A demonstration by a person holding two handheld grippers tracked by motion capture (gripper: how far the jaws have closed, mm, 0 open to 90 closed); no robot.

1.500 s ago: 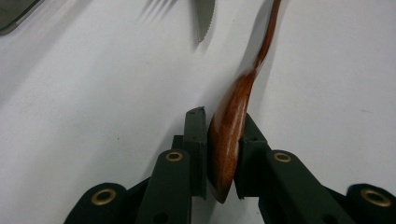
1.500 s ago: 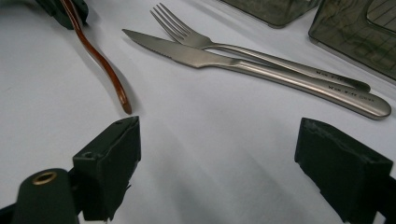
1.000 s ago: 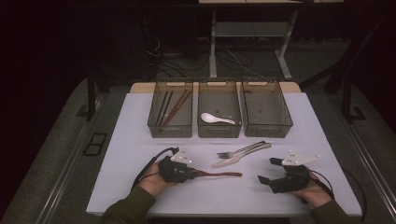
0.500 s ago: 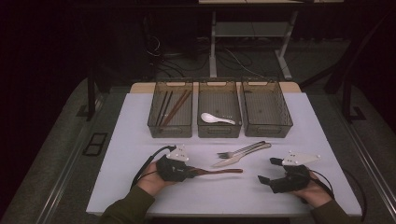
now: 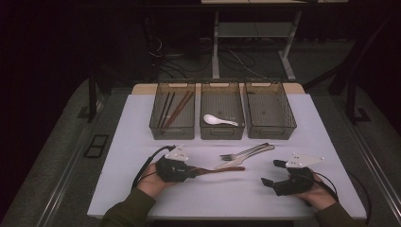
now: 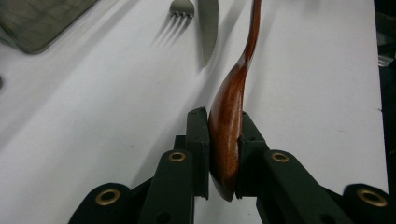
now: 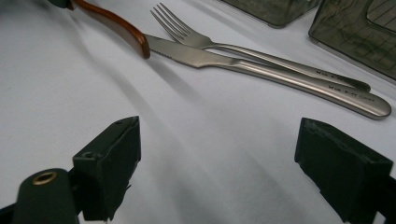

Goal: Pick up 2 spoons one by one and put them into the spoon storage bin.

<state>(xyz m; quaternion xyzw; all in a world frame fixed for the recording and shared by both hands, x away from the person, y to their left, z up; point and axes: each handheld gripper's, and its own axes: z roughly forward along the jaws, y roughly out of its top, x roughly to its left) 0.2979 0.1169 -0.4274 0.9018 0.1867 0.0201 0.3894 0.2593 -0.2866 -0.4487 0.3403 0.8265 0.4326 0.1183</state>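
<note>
The left gripper [image 5: 189,171] clamps the bowl of a wooden spoon [image 5: 222,169] lying on the white table [image 5: 127,142], its handle tip just beside a knife [image 5: 243,158] and fork [image 5: 246,151]. Behind stand three bins [image 5: 222,132]. The right gripper [image 5: 272,172] rests wide open, empty.

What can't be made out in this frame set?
- Wooden spoon: left gripper view, the jaws cover both faces of its bowl; its handle end is cut off by the top edge.
- Engraving on the knife and fork handles: right gripper view, too small to read.
- Chopsticks in the left bin: high view, count unclear, dim and small.
</note>
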